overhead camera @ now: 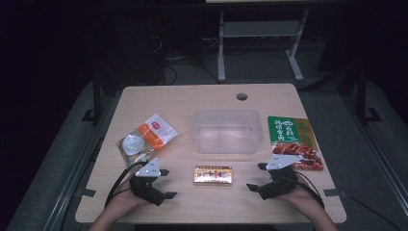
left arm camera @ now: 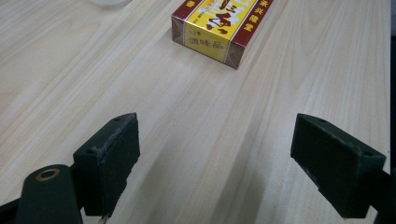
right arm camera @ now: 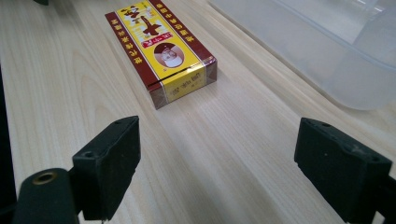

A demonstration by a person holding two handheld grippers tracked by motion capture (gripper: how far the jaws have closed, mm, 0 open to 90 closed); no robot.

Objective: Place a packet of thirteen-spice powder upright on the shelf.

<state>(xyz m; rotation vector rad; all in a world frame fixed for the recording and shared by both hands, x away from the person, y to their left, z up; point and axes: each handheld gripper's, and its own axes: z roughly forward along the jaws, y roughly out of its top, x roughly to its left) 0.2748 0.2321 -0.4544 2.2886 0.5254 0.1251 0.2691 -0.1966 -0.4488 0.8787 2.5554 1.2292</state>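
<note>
A yellow and dark-red box lies flat near the table's front edge, between my two grippers. My left gripper rests to its left, open, with bare table between its jaws. In the left gripper view the box lies ahead of the open left gripper. My right gripper sits to the right of the box, also open and holding nothing. The right gripper view has the box ahead and to the left of the right gripper, with the clear plastic tub at the upper right.
A clear plastic tub stands at the table's middle. An orange and white pouch lies at the left. A green and red food packet lies at the right. The table has a round hole near its far edge.
</note>
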